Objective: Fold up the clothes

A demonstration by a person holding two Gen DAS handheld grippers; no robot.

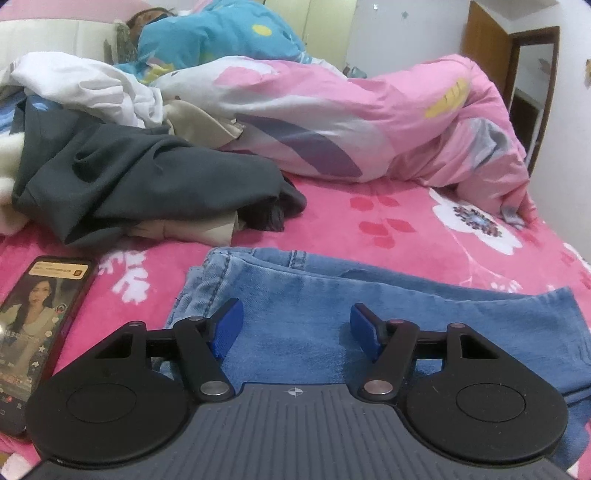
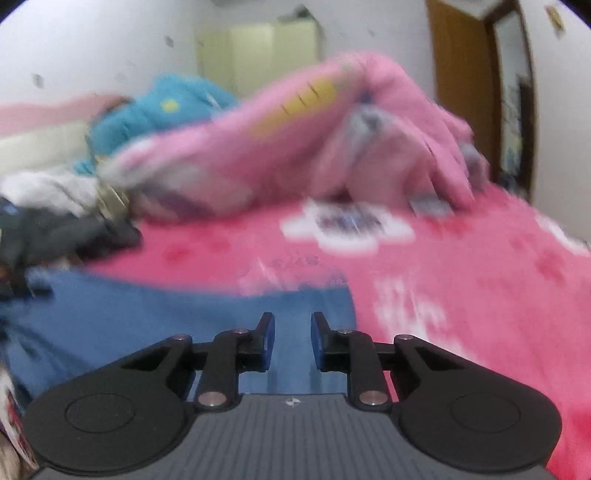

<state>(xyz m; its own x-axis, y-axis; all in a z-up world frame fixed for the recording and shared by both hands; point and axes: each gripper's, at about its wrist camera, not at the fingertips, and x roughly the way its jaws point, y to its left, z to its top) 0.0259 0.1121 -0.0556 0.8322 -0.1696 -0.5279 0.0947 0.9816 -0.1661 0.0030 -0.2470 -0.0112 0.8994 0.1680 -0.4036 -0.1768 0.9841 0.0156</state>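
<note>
Folded blue jeans (image 1: 303, 295) lie flat on the pink flowered bedspread (image 1: 388, 221). My left gripper (image 1: 295, 325) hovers low over their left part, open wide, with nothing between its blue pads. In the blurred right wrist view the same jeans (image 2: 147, 314) spread to the left, and my right gripper (image 2: 292, 334) sits over their right edge. Its jaws stand partly open with a narrow gap, and only denim shows behind that gap. A heap of dark grey, beige and white clothes (image 1: 122, 177) lies behind the jeans at the left.
A phone (image 1: 33, 325) with a lit screen lies on the bed left of the jeans. A person lies under a blue cover (image 1: 221, 33) at the head of the bed, beside a bunched pink quilt (image 1: 369, 118). A wooden door (image 1: 487, 48) stands at the right.
</note>
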